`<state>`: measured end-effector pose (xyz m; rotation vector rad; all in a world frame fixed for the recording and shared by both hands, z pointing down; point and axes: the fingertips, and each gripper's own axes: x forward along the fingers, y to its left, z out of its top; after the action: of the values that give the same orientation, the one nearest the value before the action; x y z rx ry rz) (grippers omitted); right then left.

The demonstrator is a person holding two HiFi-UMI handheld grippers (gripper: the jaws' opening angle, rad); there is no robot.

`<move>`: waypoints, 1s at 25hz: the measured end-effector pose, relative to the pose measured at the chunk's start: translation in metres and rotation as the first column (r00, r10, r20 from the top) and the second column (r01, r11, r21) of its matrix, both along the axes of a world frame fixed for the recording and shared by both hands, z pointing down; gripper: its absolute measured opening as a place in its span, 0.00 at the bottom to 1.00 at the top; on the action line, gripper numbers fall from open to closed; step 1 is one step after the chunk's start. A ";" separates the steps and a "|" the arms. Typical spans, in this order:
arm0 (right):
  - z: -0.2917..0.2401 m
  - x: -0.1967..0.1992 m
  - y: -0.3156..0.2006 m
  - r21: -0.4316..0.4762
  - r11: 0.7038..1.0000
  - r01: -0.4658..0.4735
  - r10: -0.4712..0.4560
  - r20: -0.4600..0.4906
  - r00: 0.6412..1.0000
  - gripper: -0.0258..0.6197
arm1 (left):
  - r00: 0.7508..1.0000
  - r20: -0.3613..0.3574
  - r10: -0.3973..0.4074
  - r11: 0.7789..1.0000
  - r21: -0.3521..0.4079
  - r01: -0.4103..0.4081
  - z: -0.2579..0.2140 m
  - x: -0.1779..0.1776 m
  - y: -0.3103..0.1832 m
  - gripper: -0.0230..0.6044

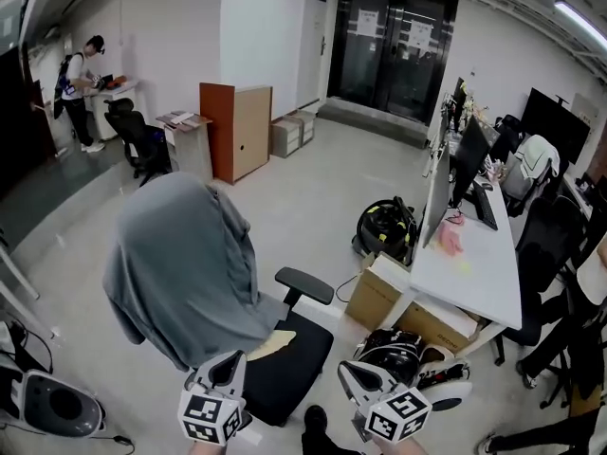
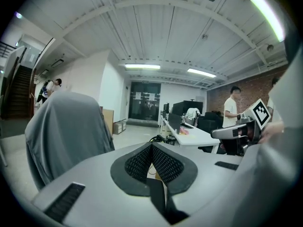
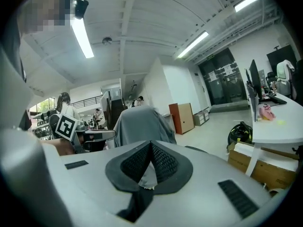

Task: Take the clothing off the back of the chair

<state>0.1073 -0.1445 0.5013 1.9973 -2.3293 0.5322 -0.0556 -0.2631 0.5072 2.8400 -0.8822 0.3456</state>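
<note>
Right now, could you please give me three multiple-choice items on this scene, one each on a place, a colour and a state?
1. Where is the garment?
A. Spread on the white desk
B. Draped over the back of the office chair
C. Lying on the floor

2. What colour is the garment?
A. Grey
B. Red
C. Yellow

3. How do the jaws of the left gripper and the right gripper stand?
A. Both wide open
B. Both clamped on the garment
C. Both shut, nothing held

Answers:
1 B, the head view shows it covering the chair's backrest.
2 A, it is plain grey in all three views.
3 C, each gripper view shows its pads meeting, with the garment well beyond them.
</note>
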 end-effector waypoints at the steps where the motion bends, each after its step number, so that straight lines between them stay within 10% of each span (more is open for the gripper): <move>1: 0.002 0.009 -0.013 -0.006 1.000 0.012 -0.012 0.005 1.000 0.06 | 1.000 0.002 -0.013 1.000 -0.004 0.013 0.001 0.008 -0.011 0.04; 13: 0.030 0.089 -0.134 -0.057 0.983 0.175 -0.174 0.026 0.984 0.06 | 0.992 0.015 -0.128 0.992 -0.004 0.128 0.005 0.099 -0.103 0.04; 25: 0.020 0.040 -0.169 -0.071 0.975 0.213 -0.215 -0.030 0.976 0.06 | 0.981 0.012 -0.193 0.981 -0.025 0.194 0.018 0.034 -0.119 0.04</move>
<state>0.1471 -0.3137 0.5210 1.6853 -2.4286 0.5469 -0.0215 -0.3823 0.5250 2.7013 -1.1361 0.3436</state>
